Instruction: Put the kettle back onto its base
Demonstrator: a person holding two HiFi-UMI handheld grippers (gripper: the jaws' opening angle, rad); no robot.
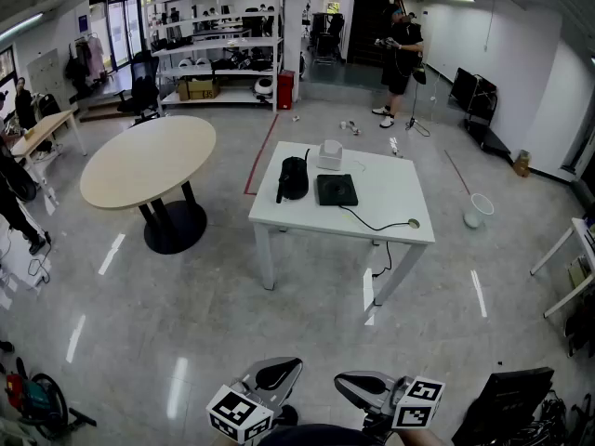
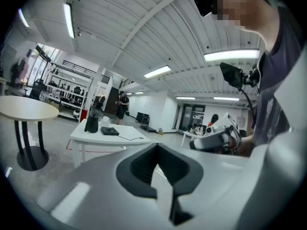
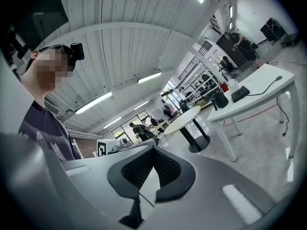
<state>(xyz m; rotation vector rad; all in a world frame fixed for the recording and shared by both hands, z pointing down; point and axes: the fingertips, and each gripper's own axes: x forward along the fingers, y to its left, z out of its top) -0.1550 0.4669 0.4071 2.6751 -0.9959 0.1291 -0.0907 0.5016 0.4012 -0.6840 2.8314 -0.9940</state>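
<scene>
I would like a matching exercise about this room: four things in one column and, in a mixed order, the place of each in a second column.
Things:
1. kettle
2. base
3. white box
4. white bowl

Places:
A. on the floor, to the right of the white table
B. near the middle of the white table, with nothing on top of it
C. at the far edge of the white table
D. on the white table, to the left of the base

Pairs: 1-D, 2-B, 3-C, 4-A
</scene>
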